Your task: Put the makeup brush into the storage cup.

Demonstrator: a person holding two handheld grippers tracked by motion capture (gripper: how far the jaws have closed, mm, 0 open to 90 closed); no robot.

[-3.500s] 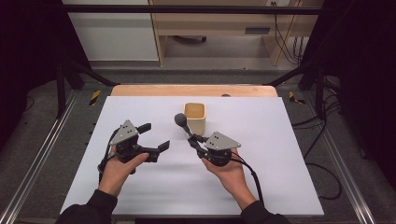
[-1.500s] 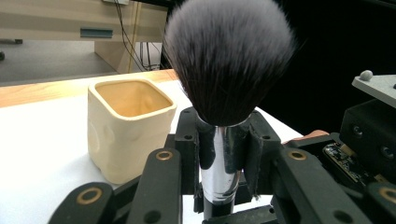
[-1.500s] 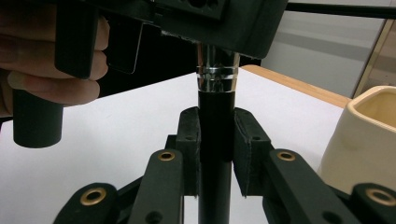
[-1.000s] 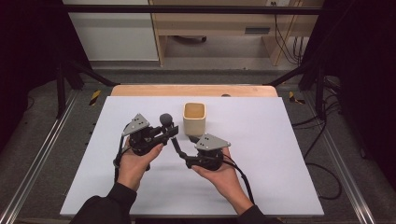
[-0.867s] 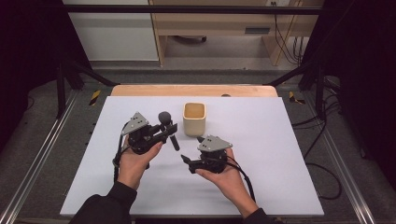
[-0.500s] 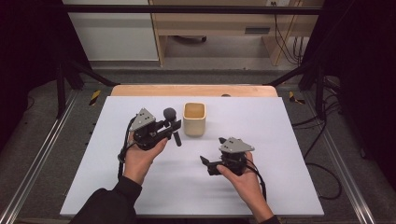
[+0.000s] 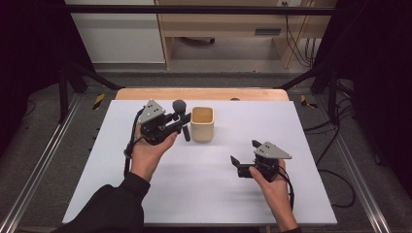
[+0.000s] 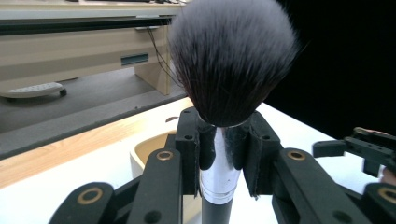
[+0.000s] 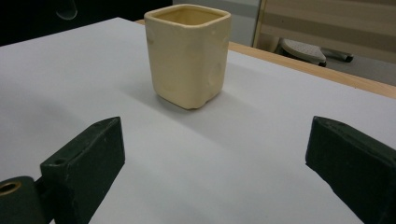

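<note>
Gripping makeup brush (image 8: 219, 154), left gripper (image 7: 171, 127), bristles up, beside cup (image 7: 202, 124)

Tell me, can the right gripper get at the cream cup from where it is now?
Probably yes. The right gripper has its jaws wide apart with nothing between them, and only bare white table lies between it and the cream cup. The left gripper, holding the brush, stays on the cup's far side.

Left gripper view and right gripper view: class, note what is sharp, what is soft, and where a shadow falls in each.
Left gripper view: the dark round-headed makeup brush and the clamped jaws are fairly sharp; the desk behind is soft. Right gripper view: the cream square ceramic cup is sharp and casts a faint shadow on the white table; the near jaws look slightly soft.
</note>
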